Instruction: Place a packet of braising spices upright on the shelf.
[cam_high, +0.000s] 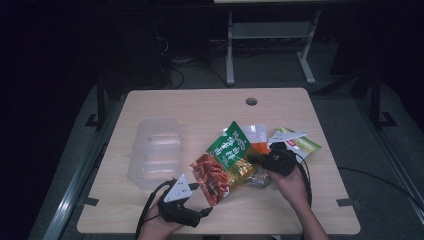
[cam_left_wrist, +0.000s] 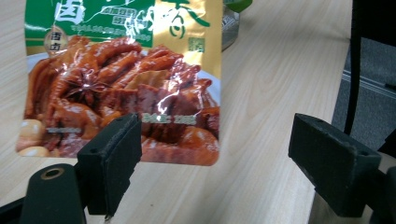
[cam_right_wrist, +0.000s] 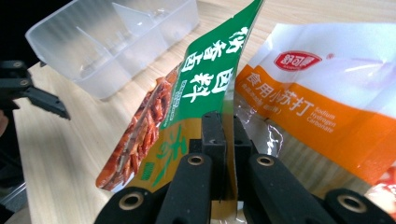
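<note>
A green-and-gold food packet printed with red braised meat is held up off the wooden table, tilted toward the front left. My right gripper is shut on the packet's edge, its jaws pinched together. The packet's meat-printed lower end hangs just ahead of my left gripper, which stands open with wide jaws and nothing between them. In the high view the left gripper sits near the table's front edge, just left of the packet's lower corner.
A clear plastic divided box lies at the table's left. A white-and-orange sachet and a green-and-white packet lie behind the right hand. A silvery packet rests under the held one. A cable hole is near the far edge.
</note>
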